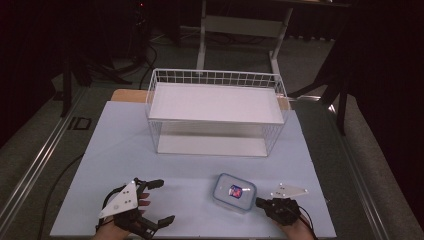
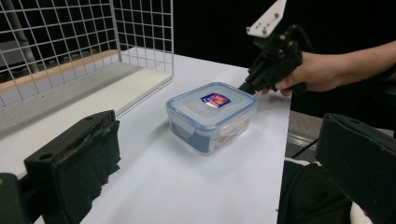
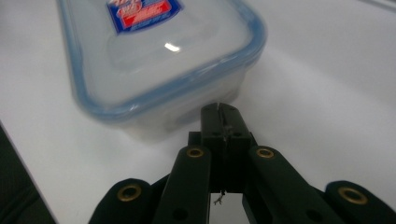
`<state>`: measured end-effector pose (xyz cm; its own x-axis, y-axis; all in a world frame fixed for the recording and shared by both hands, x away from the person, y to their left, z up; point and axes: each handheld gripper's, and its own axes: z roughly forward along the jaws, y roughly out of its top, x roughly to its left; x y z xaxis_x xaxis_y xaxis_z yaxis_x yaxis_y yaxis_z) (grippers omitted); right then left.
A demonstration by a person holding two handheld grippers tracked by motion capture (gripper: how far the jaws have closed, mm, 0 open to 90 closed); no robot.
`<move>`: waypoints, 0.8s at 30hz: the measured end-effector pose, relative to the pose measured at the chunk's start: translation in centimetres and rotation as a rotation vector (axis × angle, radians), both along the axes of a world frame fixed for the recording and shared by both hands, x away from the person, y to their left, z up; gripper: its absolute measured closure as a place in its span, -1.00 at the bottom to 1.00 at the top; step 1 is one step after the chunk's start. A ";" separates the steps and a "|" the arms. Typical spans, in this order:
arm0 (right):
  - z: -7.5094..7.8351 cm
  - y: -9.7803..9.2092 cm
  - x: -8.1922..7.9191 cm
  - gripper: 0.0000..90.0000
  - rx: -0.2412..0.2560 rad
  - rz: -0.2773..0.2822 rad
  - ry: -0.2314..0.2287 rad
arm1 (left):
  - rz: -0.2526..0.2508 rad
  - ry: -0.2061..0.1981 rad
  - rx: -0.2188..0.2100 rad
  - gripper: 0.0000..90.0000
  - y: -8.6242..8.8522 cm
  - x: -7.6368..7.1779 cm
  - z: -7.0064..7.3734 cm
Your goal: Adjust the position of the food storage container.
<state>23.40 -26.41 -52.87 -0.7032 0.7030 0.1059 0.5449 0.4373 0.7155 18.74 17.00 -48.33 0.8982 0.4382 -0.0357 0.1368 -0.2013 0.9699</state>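
Note:
A clear plastic food box with a blue-rimmed lid (image 1: pixel 234 192) (image 2: pixel 212 116) (image 3: pixel 154 60) sits on the white table near the front right, a red and blue label on its lid. My right gripper (image 1: pixel 260 202) (image 2: pixel 246 87) (image 3: pixel 220 108) is shut, its tips at the box's right side near the lid edge; whether they touch it I cannot tell. My left gripper (image 1: pixel 159 201) (image 2: pixel 219 154) is open, jaws wide apart, at the front left of the table, well left of the box, nothing between its jaws.
A white wire basket (image 1: pixel 215 112) (image 2: pixel 70 42) with a white shelf stands at the middle back of the table. The table's front edge (image 1: pixel 195 235) is close below both hands. A desk frame (image 1: pixel 240 25) and dark floor lie beyond.

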 end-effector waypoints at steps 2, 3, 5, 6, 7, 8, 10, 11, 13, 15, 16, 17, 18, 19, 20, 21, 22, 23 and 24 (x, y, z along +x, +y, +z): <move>0.1 0.0 0.6 1.00 0.005 -0.009 0.000 | -0.004 0.001 0.005 -0.98 -0.1 -0.1 0.0; 0.1 0.1 0.8 1.00 0.009 -0.015 0.000 | -0.006 0.001 0.008 -0.98 -0.1 -0.1 -0.1; 0.0 0.4 1.4 1.00 0.010 -0.014 0.003 | -0.007 0.001 0.013 -0.98 -0.2 -0.2 -0.1; 0.0 0.6 1.6 1.00 0.003 -0.006 -0.001 | -0.003 0.003 0.012 -0.98 -0.2 -0.1 -0.2; 0.0 0.9 1.8 1.00 -0.006 -0.003 -0.005 | -0.002 0.006 0.009 -0.98 -0.2 -0.1 -0.2; 0.0 1.1 2.0 1.00 -0.004 0.002 -0.004 | -0.003 0.009 0.011 -0.98 -0.2 0.0 -0.2; 0.0 1.6 2.5 1.00 -0.003 0.009 -0.004 | 0.000 0.013 0.008 -0.98 -0.2 0.1 -0.3; 0.1 1.9 2.7 1.00 -0.002 0.010 -0.007 | -0.001 0.014 0.008 -0.98 -0.2 0.1 -0.3; 0.1 2.4 3.3 1.00 0.003 0.010 -0.007 | 0.000 0.015 0.011 -0.98 -0.2 0.0 -0.4; 0.1 3.0 3.8 1.00 -0.006 0.013 -0.010 | -0.001 0.013 0.015 -0.98 -0.2 0.0 -0.4; 0.1 3.3 4.0 1.00 -0.008 0.019 -0.009 | 0.000 0.011 0.016 -0.98 -0.1 0.0 -0.4; 0.0 3.6 4.2 1.00 -0.011 0.023 -0.008 | 0.001 0.012 0.016 -0.98 -0.1 0.0 -0.4; 0.0 3.9 4.4 1.00 -0.008 0.023 0.000 | 0.003 0.014 0.018 -0.98 -0.1 0.0 -0.4; 0.0 3.9 4.4 1.00 -0.008 0.023 0.000 | 0.003 0.014 0.018 -0.98 -0.1 0.0 -0.4; -0.1 4.2 4.4 1.00 -0.007 0.030 0.005 | 0.005 0.013 0.017 -0.98 0.0 0.0 -0.5; -0.2 4.5 4.4 1.00 -0.014 0.034 0.002 | 0.005 0.015 0.017 -0.98 0.0 0.0 -0.5; -0.2 4.7 4.4 1.00 -0.014 0.035 0.005 | 0.008 0.019 0.015 -0.98 0.1 0.1 -0.5; -0.2 4.7 4.4 1.00 -0.014 0.035 0.005 | 0.011 0.020 0.013 -0.98 0.1 0.1 -0.5; -0.2 4.6 4.4 1.00 -0.015 0.034 0.005 | 0.013 0.021 0.013 -0.98 0.2 0.1 -0.5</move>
